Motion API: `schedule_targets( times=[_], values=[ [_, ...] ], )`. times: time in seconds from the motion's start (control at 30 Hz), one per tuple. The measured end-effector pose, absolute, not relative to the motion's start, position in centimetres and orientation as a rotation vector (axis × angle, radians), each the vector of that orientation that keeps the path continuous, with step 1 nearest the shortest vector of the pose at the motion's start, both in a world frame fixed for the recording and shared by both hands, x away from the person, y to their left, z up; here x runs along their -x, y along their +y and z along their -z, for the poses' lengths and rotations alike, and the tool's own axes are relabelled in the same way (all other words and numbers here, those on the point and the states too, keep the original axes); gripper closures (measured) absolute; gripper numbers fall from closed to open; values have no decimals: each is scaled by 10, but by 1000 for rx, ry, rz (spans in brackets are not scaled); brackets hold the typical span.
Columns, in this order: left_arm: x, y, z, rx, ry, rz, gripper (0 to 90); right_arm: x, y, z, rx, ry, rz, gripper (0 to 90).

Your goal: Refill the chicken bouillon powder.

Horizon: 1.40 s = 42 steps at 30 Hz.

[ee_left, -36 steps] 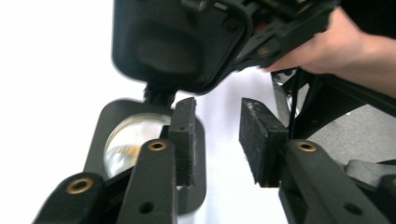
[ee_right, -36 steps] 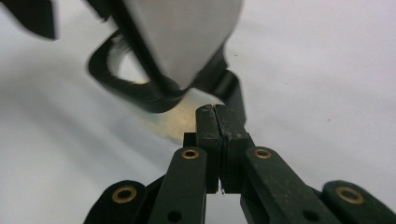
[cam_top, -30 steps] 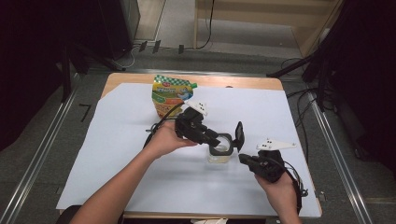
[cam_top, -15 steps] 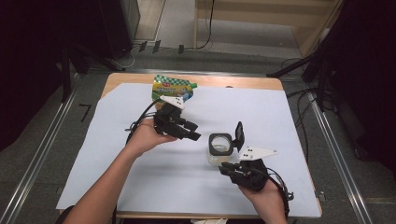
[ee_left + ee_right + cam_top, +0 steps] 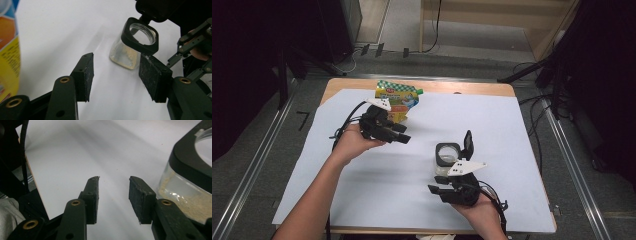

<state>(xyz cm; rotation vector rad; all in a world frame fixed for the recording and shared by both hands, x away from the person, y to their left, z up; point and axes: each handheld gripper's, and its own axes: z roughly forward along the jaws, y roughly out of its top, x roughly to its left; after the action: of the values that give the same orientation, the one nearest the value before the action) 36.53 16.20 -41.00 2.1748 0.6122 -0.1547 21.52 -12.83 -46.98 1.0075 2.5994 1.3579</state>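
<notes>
Jar point(image 5: 446, 159) stands upright on the white sheet point(image 5: 512, 130) near the middle of the table, its black flip lid point(image 5: 468, 144) swung up and back so the mouth is open; a thin layer of pale grains lies at the bottom, seen through the clear wall in the left gripper view point(image 5: 126, 56). Opening the lid looks done. Both grippers are off the jar: the left gripper point(image 5: 404, 140) sits well to the jar's left, just in front of the colourful pouch point(image 5: 398, 100), and its jaws, which have just been opening, stand apart with nothing between them point(image 5: 116, 75). The right gripper point(image 5: 436, 191) is just in front of the jar, near the table's front edge; its jaws have also just been opening and hold nothing point(image 5: 113, 200), with the jar close at their right side point(image 5: 190, 192). What is left, as far as I can judge, is taking up the pouch and filling the jar, then shutting the lid; the pouch appears untouched for now.
</notes>
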Motion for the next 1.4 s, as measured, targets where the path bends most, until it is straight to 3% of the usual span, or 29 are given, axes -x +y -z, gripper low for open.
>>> schedule_targets(
  times=[1.13, 1.4],
  values=[
    [-404, 255, 403, -2077, 842, -2, 469, -214, -118, 475, -980, 2638, -1340, 596],
    [-422, 252, 407, -2064, 881, -24, 436, -214, -115, 474, -981, 2639, -1345, 594]
  ],
)
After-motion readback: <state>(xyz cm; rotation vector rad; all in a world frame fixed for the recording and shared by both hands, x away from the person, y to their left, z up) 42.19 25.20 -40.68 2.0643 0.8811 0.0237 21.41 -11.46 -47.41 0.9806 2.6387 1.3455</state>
